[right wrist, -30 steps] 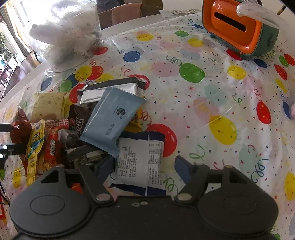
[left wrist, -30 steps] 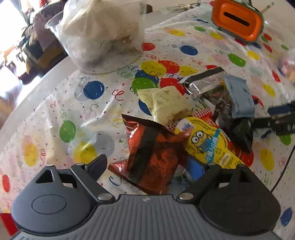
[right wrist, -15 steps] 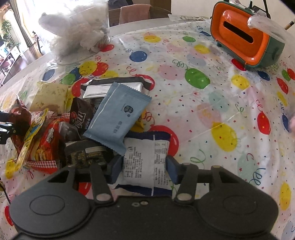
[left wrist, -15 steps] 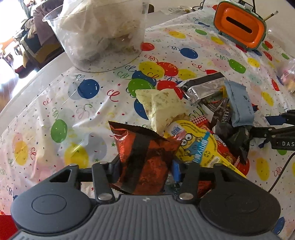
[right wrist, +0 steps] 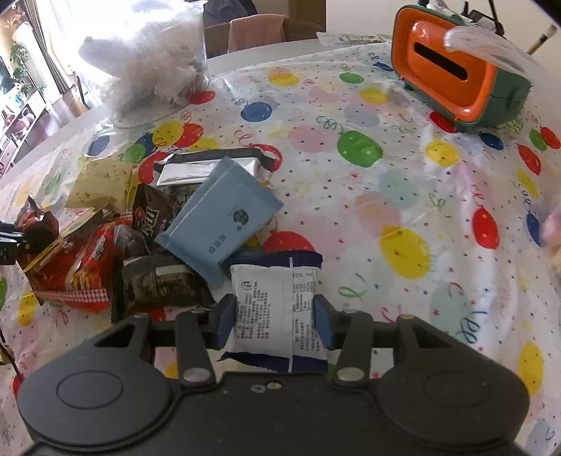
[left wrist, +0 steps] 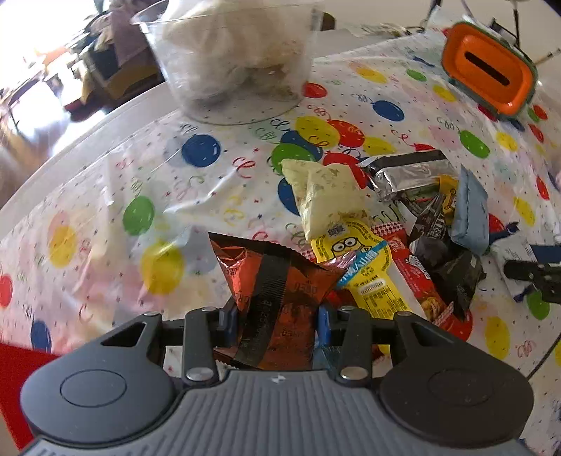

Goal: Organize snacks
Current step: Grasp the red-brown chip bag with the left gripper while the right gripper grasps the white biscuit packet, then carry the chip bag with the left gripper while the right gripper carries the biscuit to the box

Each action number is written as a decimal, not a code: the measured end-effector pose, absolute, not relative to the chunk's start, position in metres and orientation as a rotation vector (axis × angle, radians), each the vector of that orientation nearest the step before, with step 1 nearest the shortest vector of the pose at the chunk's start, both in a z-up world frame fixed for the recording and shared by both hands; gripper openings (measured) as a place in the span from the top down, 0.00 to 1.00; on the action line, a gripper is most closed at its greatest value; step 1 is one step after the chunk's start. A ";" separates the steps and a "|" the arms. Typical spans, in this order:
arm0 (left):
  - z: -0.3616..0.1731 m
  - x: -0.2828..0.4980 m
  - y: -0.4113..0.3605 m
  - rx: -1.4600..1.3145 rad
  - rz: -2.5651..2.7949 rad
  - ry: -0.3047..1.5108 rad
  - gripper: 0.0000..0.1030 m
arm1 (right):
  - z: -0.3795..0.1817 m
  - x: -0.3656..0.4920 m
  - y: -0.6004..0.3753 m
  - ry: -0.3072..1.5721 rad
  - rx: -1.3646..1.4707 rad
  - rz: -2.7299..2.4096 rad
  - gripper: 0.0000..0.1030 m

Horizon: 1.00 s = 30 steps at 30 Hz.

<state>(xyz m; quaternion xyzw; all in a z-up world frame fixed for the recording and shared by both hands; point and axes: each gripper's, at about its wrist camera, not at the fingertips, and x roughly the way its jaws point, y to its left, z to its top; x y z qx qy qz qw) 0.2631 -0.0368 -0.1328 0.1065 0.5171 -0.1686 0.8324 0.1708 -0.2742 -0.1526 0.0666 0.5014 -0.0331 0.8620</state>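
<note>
A heap of snack packets lies on the balloon-print tablecloth [left wrist: 210, 182]. In the left wrist view my left gripper [left wrist: 277, 319] has its jaws closing, with both blue pads pressed against a red-brown foil packet [left wrist: 266, 277] at the heap's near edge. Beside it lie a yellow cartoon packet [left wrist: 361, 263] and a pale yellow packet [left wrist: 326, 196]. In the right wrist view my right gripper [right wrist: 275, 317] is also closing, its pads squeezing a white-and-blue packet [right wrist: 277, 291]. A light blue packet [right wrist: 221, 221] and a dark packet [right wrist: 157, 284] lie just beyond it.
A clear plastic tub [left wrist: 238, 59] with pale contents stands at the table's far left edge. An orange and green tissue box [right wrist: 455, 73] sits at the far right. A silver packet [left wrist: 406, 175] and a red packet [right wrist: 80, 270] are in the heap. A chair [right wrist: 259, 31] stands behind the table.
Both grippers stood wide around their packets a second ago. Their jaws have since come in until the pads press the red-brown packet and the white-and-blue packet.
</note>
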 end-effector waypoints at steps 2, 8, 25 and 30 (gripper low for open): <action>-0.130 0.258 -0.035 0.212 -0.334 1.100 0.61 | -0.148 0.166 -0.278 1.048 0.145 -0.057 0.55; -0.113 0.236 -0.025 0.115 -0.250 1.107 0.61 | -0.126 0.152 -0.282 1.012 0.136 0.000 0.55; -0.023 0.158 0.057 -0.134 0.008 1.047 0.61 | -0.057 0.148 -0.207 0.897 -0.001 0.312 0.55; -0.006 0.137 0.102 -0.183 0.045 1.024 0.61 | -0.043 0.144 -0.157 0.868 -0.045 0.381 0.55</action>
